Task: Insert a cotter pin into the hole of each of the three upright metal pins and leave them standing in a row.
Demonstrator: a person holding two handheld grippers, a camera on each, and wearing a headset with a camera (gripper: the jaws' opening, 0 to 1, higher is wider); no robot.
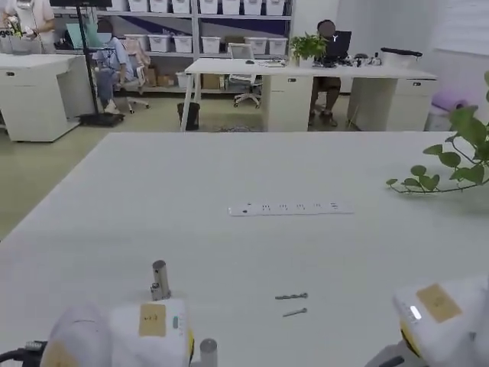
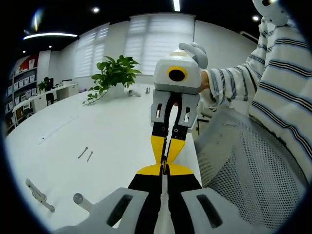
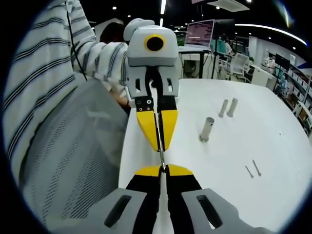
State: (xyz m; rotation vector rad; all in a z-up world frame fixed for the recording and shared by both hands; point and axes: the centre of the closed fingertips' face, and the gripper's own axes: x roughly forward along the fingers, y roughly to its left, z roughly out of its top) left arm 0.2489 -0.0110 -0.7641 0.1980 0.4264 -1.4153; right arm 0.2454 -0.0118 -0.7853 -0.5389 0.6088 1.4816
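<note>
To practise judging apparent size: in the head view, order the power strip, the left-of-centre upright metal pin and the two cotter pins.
Largest: power strip
Then: upright metal pin
Smallest: two cotter pins, which look alike

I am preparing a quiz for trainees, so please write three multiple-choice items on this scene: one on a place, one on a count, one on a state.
1. Where do the two loose thin metal cotter pins lie?
A) on the bare white table
B) in the holes of the upright pins
C) on the floor

2. How many grey cylindrical metal pins does the right gripper view show?
A) one
B) three
C) five

3. How do the jaws of the right gripper stand?
A) wide open
B) shut, tips together
C) spread around a metal pin

Key:
1 A: they lie side by side on the tabletop, apart from the pins.
2 B: one stands nearer, and two are close together behind it.
3 B: the yellow tips meet with no gap.
</note>
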